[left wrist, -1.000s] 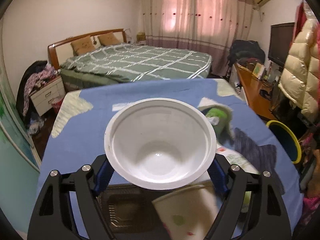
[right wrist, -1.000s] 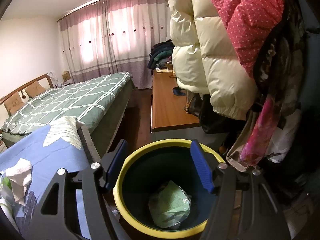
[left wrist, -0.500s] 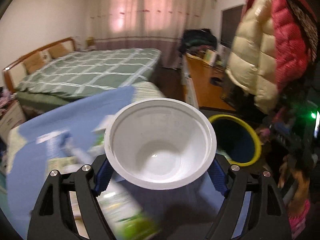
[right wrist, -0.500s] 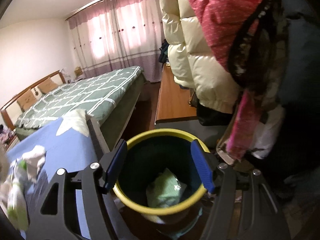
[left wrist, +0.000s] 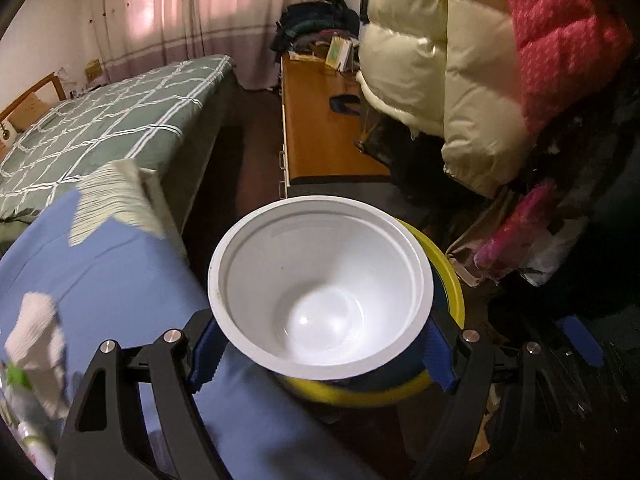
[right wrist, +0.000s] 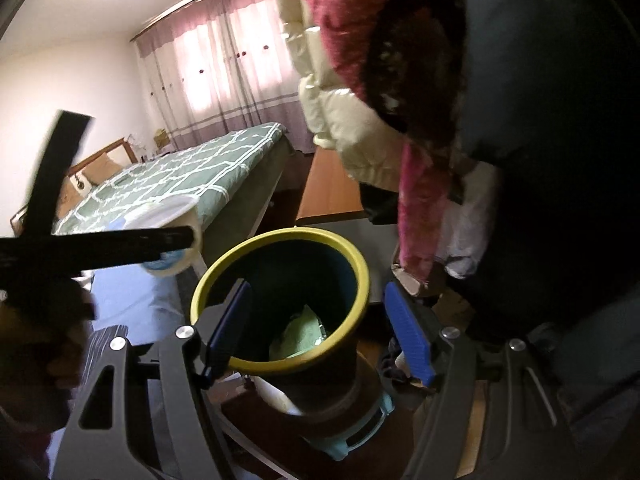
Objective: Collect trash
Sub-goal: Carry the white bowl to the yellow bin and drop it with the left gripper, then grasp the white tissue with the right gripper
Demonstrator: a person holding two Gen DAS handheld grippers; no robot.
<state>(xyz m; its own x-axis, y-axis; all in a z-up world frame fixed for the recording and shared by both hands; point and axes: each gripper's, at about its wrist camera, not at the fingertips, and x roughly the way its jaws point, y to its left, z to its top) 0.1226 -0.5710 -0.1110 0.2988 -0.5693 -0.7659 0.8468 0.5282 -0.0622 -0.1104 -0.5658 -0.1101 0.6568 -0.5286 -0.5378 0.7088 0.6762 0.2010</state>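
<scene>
My left gripper (left wrist: 320, 356) is shut on a white plastic bowl (left wrist: 320, 296) and holds it just above the yellow-rimmed trash bin (left wrist: 450, 280), beside the table's right edge. In the right wrist view the bin (right wrist: 280, 304) stands on the floor with green crumpled trash (right wrist: 300, 340) inside. My right gripper (right wrist: 318, 328) is open and empty, its blue pads either side of the bin. The left gripper with the bowl (right wrist: 168, 236) shows at the left of that view.
The blue-clothed table (left wrist: 120, 280) holds a crumpled white tissue (left wrist: 36, 328) and green packaging (left wrist: 16, 380) at the left. Puffy cream and red coats (left wrist: 480, 80) hang over the bin. A wooden cabinet (left wrist: 320, 136) and green bed (left wrist: 100, 128) lie behind.
My left gripper has swung right from over the table to above the bin, bowl still held. The right gripper has risen and tilted, staying over the bin.
</scene>
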